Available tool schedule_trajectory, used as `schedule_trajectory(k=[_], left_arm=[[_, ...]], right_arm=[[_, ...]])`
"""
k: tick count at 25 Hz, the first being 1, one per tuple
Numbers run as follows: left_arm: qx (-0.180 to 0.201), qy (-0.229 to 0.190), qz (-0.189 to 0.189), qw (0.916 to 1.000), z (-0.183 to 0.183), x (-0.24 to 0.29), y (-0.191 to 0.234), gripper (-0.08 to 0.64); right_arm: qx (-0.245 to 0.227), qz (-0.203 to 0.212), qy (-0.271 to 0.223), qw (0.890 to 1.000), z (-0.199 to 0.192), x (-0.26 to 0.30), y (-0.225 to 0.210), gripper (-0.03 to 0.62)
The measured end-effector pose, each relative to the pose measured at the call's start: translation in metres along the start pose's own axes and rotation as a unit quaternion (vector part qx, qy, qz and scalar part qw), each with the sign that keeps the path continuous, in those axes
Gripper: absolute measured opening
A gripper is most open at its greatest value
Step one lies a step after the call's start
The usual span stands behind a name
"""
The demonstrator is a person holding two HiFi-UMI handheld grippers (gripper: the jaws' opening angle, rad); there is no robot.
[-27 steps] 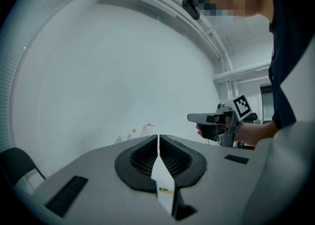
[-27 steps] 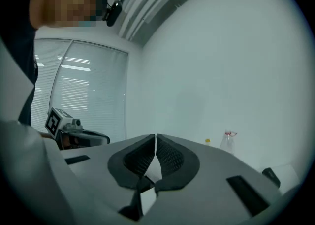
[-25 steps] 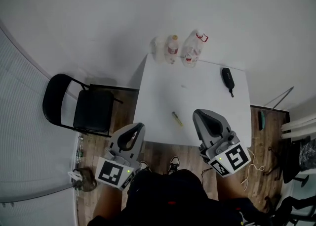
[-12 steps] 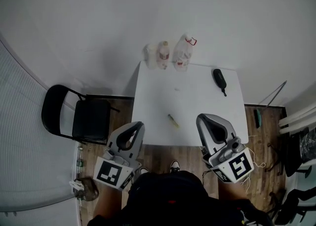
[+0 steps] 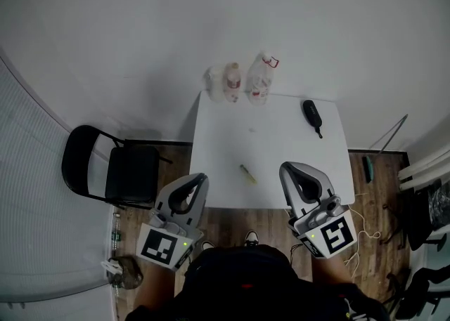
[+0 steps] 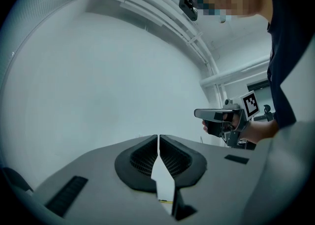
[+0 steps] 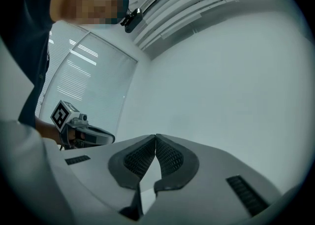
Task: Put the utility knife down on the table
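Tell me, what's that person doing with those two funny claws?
A person stands at the near edge of a white table, holding one claw in each hand. The left claw and the right claw are both shut and hold nothing. The little yellow knife lies on the table between them, and neither claw touches it.

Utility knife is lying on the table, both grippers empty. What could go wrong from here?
1. The utility knife lies toward the near edge of the table, not far from the left gripper and the right gripper, both with fingers shut. A careless swing could sweep it to the floor.
2. The bottles stand right at the far edge, so a jolt to the table might tip them off.
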State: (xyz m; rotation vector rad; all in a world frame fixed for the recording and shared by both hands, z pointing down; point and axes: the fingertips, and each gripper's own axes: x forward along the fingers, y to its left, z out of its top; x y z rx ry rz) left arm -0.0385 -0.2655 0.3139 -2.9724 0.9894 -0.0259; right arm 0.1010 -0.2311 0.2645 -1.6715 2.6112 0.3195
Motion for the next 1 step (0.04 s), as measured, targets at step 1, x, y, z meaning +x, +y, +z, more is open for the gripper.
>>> schedule_trajectory(k=[1], left_arm=[[-0.001, 0.000, 0.000, 1.0000, 0.0011, 0.0002, -0.0017, 0.031]], right_arm=[[-0.004, 0.001, 0.002, 1.000, -0.0012, -0.0005, 0.0007, 0.023]])
